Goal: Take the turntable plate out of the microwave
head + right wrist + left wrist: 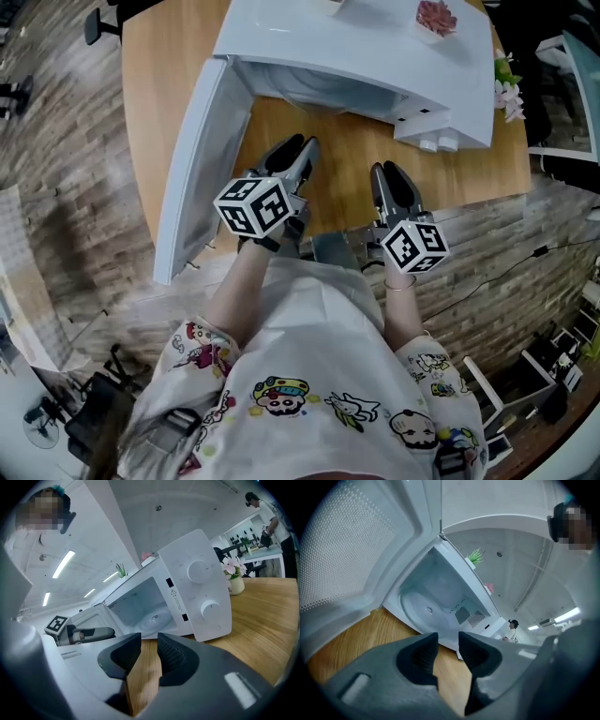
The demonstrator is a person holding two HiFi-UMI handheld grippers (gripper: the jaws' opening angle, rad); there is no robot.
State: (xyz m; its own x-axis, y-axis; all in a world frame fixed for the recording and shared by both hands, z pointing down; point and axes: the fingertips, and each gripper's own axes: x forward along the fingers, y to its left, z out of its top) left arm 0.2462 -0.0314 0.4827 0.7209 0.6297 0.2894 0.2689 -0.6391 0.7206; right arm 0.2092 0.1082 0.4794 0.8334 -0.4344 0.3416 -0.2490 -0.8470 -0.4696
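A white microwave (pixel 375 47) stands on the wooden table (pixel 169 75) with its door (pixel 197 169) swung wide to the left. The glass turntable plate (pixel 424 609) lies flat on the cavity floor, also visible in the right gripper view as the plate (pixel 157 618); the head view hides it. My left gripper (pixel 295 150) hovers before the open cavity near the door, jaws apart with only tabletop between them (pixel 447 641). My right gripper (pixel 394 173) hangs in front of the control panel side, also open and empty (pixel 149 641).
Two knobs (pixel 199 571) sit on the microwave's right panel. A small pink plant (pixel 436 17) rests on top of the microwave. A flower vase (pixel 233 573) stands on the table to the right. The table's near edge runs just under my hands.
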